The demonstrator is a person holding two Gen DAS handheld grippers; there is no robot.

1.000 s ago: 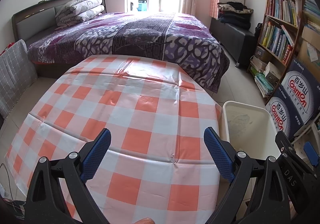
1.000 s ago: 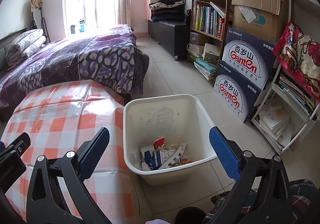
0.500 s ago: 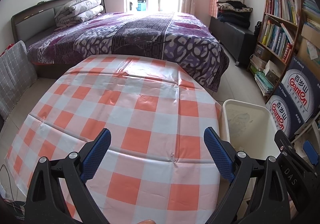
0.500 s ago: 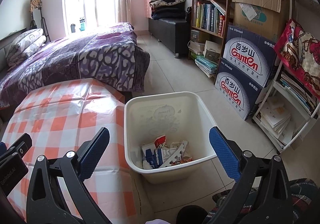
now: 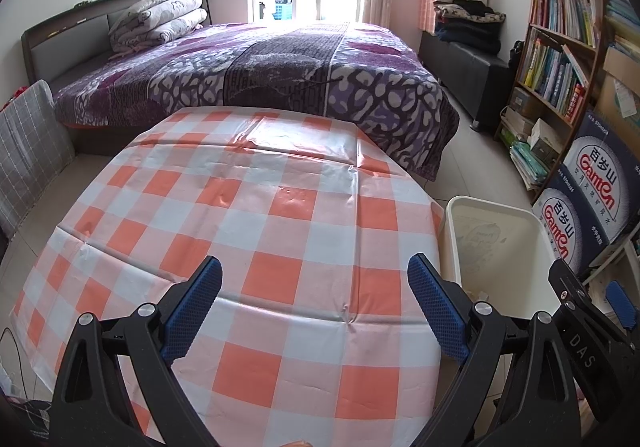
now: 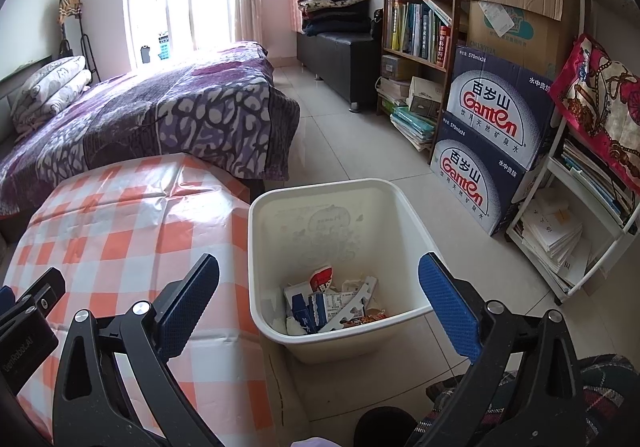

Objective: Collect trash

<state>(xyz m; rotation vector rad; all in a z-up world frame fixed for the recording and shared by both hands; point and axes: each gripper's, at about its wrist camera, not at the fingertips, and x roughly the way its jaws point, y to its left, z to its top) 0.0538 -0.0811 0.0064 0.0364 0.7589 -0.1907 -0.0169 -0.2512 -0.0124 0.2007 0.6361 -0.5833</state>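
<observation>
A white bin stands on the floor right of the table; its rim shows in the left wrist view. Wrappers and paper scraps lie at its bottom. The table carries an orange and white checked cloth with no trash visible on it. My left gripper hovers open above the cloth, nothing between its blue pads. My right gripper hangs open above the bin, holding nothing. The other gripper's body shows at the lower left of the right wrist view.
A bed with a purple patterned cover lies beyond the table. Bookshelves, stacked blue water cartons and a white rack line the right wall. Tiled floor runs between bed and shelves. A plaid sleeve shows at bottom right.
Both views have drifted only slightly; the bin sits a touch higher in the right wrist view. Both grippers stay open and empty.
</observation>
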